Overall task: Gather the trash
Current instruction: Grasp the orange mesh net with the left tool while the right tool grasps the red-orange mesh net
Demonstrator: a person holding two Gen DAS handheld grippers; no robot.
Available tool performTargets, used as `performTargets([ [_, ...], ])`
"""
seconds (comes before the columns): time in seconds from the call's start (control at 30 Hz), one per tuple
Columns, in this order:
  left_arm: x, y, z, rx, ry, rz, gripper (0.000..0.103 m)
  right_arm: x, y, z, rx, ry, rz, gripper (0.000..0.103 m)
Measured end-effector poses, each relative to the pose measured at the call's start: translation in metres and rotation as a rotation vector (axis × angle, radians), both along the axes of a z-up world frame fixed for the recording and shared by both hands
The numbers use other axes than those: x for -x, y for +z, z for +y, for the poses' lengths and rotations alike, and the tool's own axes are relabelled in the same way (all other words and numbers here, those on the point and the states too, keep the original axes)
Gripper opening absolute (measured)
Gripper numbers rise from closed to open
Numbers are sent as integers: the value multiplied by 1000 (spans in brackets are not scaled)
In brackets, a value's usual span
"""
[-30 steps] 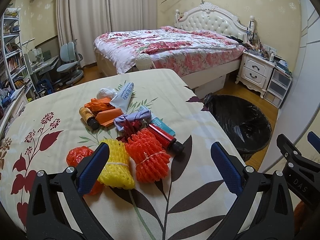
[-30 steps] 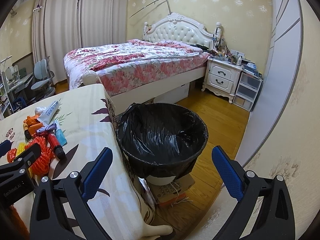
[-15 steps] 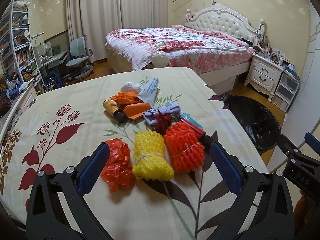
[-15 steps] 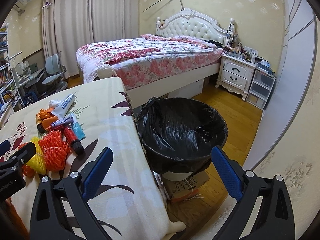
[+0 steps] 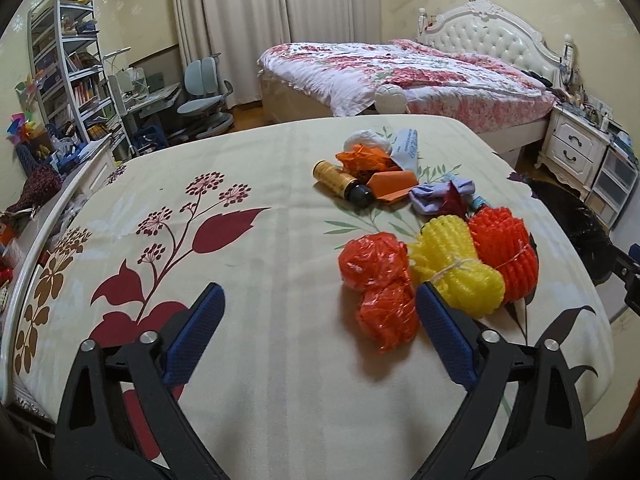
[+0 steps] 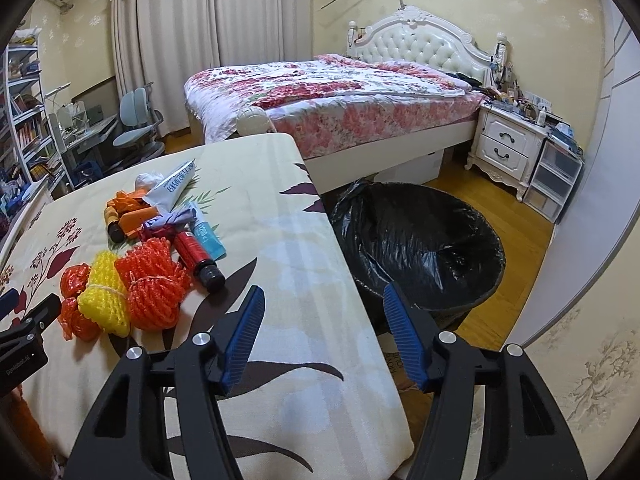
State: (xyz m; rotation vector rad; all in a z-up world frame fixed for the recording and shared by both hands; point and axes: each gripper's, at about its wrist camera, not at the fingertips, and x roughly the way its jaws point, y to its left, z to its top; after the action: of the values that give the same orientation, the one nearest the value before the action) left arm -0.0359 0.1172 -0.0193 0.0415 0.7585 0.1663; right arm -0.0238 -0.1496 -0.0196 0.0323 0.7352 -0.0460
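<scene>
A pile of trash lies on the floral mattress [image 5: 248, 240]: an orange plastic bag [image 5: 378, 280], a yellow foam net [image 5: 456, 268], an orange foam net [image 5: 506, 248], a brown bottle [image 5: 340, 180], orange wrappers [image 5: 364, 160], a white tube [image 6: 174, 182] and a red bottle [image 6: 196, 252]. My left gripper [image 5: 318, 336] is open and empty, just near-left of the orange bag. My right gripper [image 6: 322, 336] is open and empty over the mattress's right edge, beside the black-lined trash bin [image 6: 424, 240].
A big bed with a floral cover [image 6: 340, 92] stands behind. A white nightstand [image 6: 508, 148] and plastic drawers [image 6: 558, 176] are at the far right. Bookshelves [image 5: 68, 68], a desk and grey chairs [image 5: 204, 96] are at the far left. A wall [image 6: 592, 320] runs close on the right.
Both grippers have swung left. The trash pile now sits right of my left gripper instead of between its fingers. My right gripper now sees more mattress, with its fingers closer together.
</scene>
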Motion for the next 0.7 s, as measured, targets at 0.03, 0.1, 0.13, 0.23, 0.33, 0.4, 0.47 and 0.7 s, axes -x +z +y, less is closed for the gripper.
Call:
performTargets([
  [0.03,0,-1,2,7,0,8,87,-1,0,2,0,5,3,61],
  [0.1,-2,-3,3,16,-5,14,87,-4,-1,5,1,12,8,61],
  [0.13,-3,-3,2,14,-12,12,87,-4,-1,6,2,16,9,61],
  [0.23,-6,-2,-3,20,-30,6,87,-4,-3,9,7,24,15,61],
  [0.33,-12,-6,-5,22,-33,6,87,-4,-5,11,8,27,20,61],
  [0.4,-17,-11,-6,15,-37,20,87,-5,-5,12,8,28,24,61],
  [0.47,-22,-17,-6,15,-45,41,87,-5,-6,13,6,31,27,61],
  [0.7,-24,-25,-8,46,-106,52,53,-3,-9,20,7,57,39,61],
])
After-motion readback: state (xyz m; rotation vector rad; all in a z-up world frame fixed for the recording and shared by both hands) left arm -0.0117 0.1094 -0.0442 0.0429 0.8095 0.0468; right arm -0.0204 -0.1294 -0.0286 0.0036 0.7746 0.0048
